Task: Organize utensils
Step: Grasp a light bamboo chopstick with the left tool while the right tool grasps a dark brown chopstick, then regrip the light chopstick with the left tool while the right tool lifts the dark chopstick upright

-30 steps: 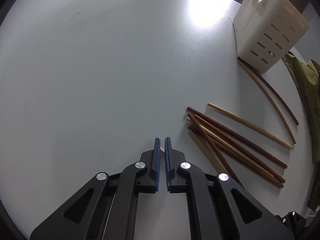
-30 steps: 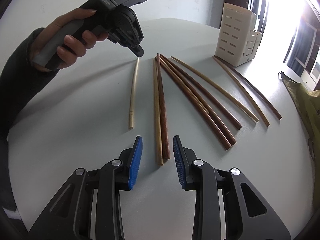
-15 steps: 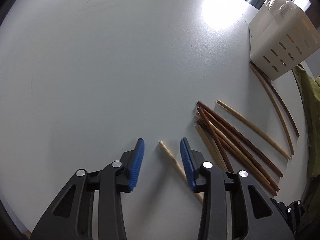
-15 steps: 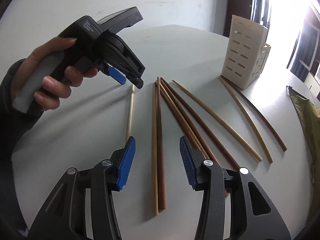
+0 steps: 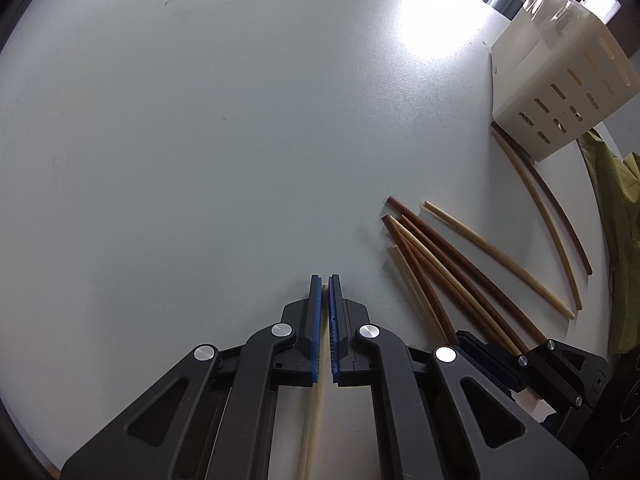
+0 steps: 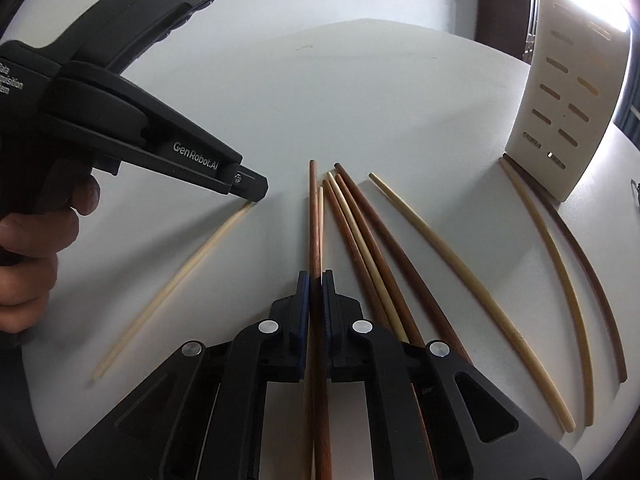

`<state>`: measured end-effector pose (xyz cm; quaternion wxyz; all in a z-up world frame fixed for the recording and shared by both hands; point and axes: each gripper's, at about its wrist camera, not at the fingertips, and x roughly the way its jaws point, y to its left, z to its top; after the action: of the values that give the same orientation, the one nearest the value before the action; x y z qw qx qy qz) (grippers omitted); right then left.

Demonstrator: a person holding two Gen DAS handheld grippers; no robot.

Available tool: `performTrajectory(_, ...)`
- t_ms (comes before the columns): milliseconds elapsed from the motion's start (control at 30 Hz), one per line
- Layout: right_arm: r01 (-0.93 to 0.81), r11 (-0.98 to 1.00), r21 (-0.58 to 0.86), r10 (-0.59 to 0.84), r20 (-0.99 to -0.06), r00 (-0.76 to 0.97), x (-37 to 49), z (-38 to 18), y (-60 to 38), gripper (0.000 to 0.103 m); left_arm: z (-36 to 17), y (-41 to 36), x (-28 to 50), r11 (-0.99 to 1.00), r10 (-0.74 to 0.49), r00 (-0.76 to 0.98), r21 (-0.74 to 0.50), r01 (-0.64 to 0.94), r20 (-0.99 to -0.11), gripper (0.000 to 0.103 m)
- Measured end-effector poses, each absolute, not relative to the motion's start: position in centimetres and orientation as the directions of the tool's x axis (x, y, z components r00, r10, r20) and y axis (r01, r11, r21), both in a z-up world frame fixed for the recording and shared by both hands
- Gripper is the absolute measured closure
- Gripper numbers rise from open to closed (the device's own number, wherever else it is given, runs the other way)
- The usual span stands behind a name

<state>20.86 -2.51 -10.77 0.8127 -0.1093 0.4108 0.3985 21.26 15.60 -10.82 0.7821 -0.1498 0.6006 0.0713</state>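
Observation:
On the white table, my left gripper [image 5: 325, 280] points steeply down and its jaws are closing, the blue pads pressed on the end of a pale chopstick [image 5: 311, 432]. In the right wrist view the left gripper [image 6: 252, 190] pinches that pale chopstick [image 6: 180, 280] at its far tip. My right gripper [image 6: 316, 274] is closing too, its pads pressed on a dark brown chopstick [image 6: 315, 216]. A thin pale stick [image 6: 321, 208] lies against it; I cannot tell if it is gripped. Several loose chopsticks [image 6: 384, 248] fan out to the right.
A white slotted utensil holder [image 6: 572, 100] [image 5: 560, 80] stands upright at the far right, two curved-looking chopsticks [image 6: 560, 264] running from its base. A green cloth [image 5: 616, 240] hangs beyond the table's right edge. A hand [image 6: 28, 240] holds the left gripper.
Both grippers stood open half a second ago and have closed. The left shut onto the pale chopstick's end. The right moved forward over the dark and pale pair and shut.

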Motion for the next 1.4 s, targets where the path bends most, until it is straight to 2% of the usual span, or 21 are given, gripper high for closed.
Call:
performTrajectory(333,-0.735,0.637,0.233,0.666,-0.646,0.372,20.1,-6.4,-6.1,0.096,-8.2,17.6,21.8,0.948,-0.127,0.338,-0.215,-0.236,-0.933,0.101)
performTrajectory(533,-0.726,0.626,0.285,0.738,-0.516,0.434,19.5,-2.9,-8.9,0.096,-3.1,17.9,18.3,0.948,-0.187,0.449,-0.281,-0.152,-0.874,0.103)
performTrajectory(733,-0.716,0.639,0.281,0.752,-0.424,0.504,18.4,0.5,-10.6,0.097,1.3,17.4,15.6,0.952,-0.206,0.545,-0.295,-0.080,-0.813,0.103)
performTrajectory(833,-0.709,0.644,0.287,0.753,-0.402,0.521,18.0,1.9,-11.4,0.097,2.4,18.7,13.4,0.954,-0.206,0.539,-0.290,-0.076,-0.817,0.103)
performTrajectory(967,-0.699,0.656,0.283,0.744,-0.393,0.540,17.6,2.5,-12.1,0.097,-2.6,12.2,15.1,0.967,-0.153,0.434,-0.225,-0.121,-0.888,0.101)
performTrajectory(1067,-0.697,0.659,0.283,0.742,-0.395,0.541,17.3,2.5,-12.2,0.097,-6.5,12.7,17.0,0.976,-0.079,0.357,-0.146,-0.163,-0.931,0.080)
performTrajectory(1100,-0.698,0.659,0.280,0.741,-0.398,0.541,17.4,2.4,-12.1,0.097,-7.8,12.7,17.7,0.977,-0.075,0.326,-0.135,-0.167,-0.943,0.080)
performTrajectory(1200,-0.701,0.660,0.269,0.739,-0.403,0.541,17.5,2.2,-11.9,0.097,-10.3,13.2,18.6,0.977,-0.087,0.252,-0.132,-0.170,-0.964,0.080)
performTrajectory(1333,-0.701,0.662,0.265,0.737,-0.404,0.542,17.7,1.9,-11.9,0.097,-11.0,12.9,18.9,0.984,-0.033,0.254,-0.076,-0.164,-0.967,0.081)
performTrajectory(1400,-0.699,0.664,0.267,0.736,-0.402,0.545,17.8,1.9,-12.0,0.097,-11.1,13.1,18.9,0.983,-0.039,0.258,-0.084,-0.165,-0.965,0.099)
